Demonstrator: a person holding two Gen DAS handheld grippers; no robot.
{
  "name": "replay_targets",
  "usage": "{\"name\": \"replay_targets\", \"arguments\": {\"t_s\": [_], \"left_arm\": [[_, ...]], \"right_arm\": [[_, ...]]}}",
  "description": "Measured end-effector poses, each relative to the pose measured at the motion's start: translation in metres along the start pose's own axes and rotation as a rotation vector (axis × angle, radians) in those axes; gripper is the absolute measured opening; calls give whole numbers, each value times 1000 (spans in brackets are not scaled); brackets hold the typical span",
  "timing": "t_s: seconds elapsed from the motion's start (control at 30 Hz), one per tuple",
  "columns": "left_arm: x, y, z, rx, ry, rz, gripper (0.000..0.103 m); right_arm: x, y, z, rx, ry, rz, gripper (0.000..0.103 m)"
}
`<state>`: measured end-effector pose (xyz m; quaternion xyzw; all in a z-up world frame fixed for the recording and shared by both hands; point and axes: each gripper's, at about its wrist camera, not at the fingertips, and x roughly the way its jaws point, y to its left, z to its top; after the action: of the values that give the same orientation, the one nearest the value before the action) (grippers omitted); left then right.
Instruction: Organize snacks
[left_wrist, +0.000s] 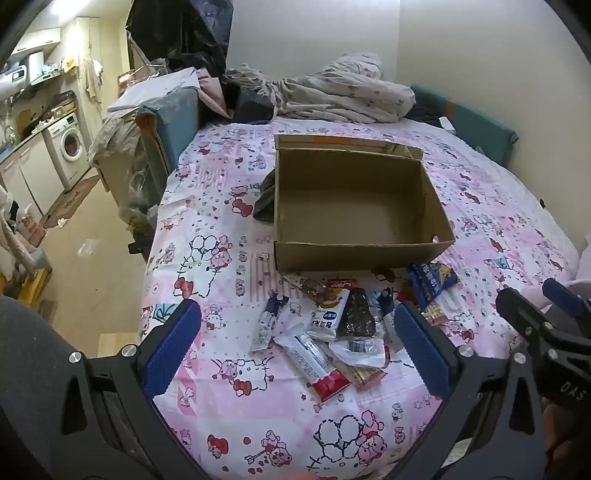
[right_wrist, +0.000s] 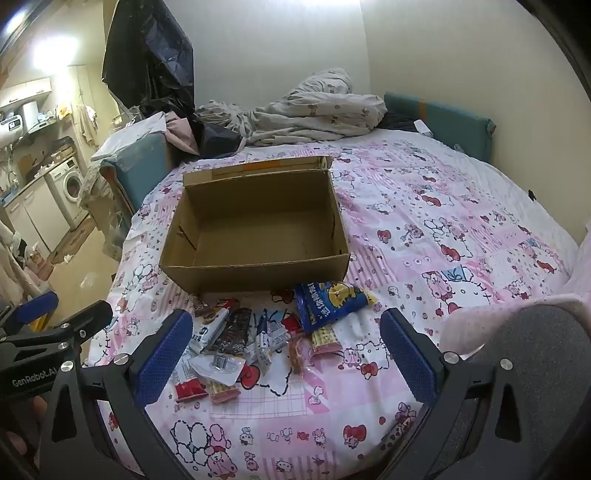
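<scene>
An empty open cardboard box (left_wrist: 354, 206) sits on the bed; it also shows in the right wrist view (right_wrist: 258, 229). Several snack packets lie in a loose pile in front of it, among them a blue bag (left_wrist: 432, 280) (right_wrist: 332, 301), a dark bar (left_wrist: 357, 314) (right_wrist: 232, 332) and a white and red bar (left_wrist: 314, 363). My left gripper (left_wrist: 295, 339) is open and empty, hovering above the pile. My right gripper (right_wrist: 284, 347) is open and empty, also above the pile. The right gripper shows at the right edge of the left wrist view (left_wrist: 546, 325).
The bed has a pink cartoon-print sheet (left_wrist: 369, 435). A crumpled blanket (left_wrist: 332, 92) and clothes lie at the far end by the wall. The bed's left edge drops to a floor (left_wrist: 92, 266); a washing machine (left_wrist: 70, 146) stands beyond.
</scene>
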<state>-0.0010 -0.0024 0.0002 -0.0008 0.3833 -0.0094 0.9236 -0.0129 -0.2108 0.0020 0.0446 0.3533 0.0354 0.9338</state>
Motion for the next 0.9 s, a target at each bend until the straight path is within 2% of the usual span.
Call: {"name": "replay_targets", "arguments": {"t_s": [0.9], "left_arm": [[1,4,1,-17,3,-17,103]], "right_arm": [[3,-1,0,10,17,11,103]]}}
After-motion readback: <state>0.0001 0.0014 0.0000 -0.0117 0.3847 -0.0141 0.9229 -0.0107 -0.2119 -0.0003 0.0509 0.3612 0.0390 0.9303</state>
